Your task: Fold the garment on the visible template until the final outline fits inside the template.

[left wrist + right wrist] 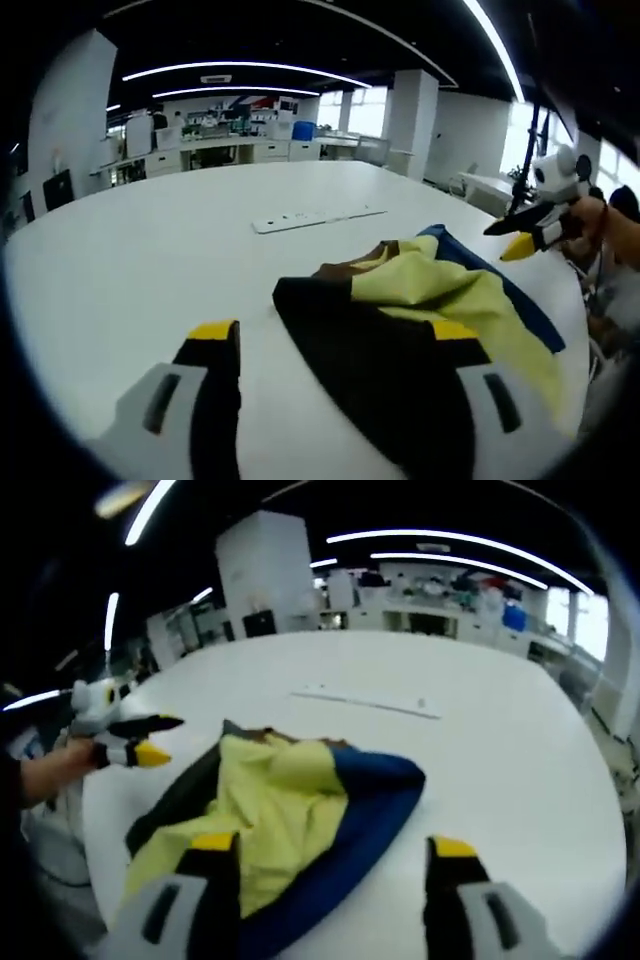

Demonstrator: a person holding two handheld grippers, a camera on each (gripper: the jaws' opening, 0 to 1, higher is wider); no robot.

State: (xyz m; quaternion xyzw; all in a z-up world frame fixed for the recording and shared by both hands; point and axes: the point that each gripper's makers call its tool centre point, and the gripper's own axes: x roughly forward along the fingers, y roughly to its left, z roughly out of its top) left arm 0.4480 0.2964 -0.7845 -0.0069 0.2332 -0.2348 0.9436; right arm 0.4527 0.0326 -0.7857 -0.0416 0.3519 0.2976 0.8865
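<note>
The garment [290, 810] lies bunched between both grippers, its long axis running from one to the other. The left gripper [335, 345] sits right at its dark end; the right gripper [335, 860] hangs above its blue edge. Both are spread, gripping nothing

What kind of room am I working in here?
Likely an open-plan office or lab: a big white table holding the garment, desks and cabinets along the back, ceiling strip lights and structural columns.

Large white table [150, 260]. Crumpled yellow/blue/dark garment [420, 310] lies on it, lower right of left gripper view. White strip [315, 217] lies flat beyond, centre frame.
</note>
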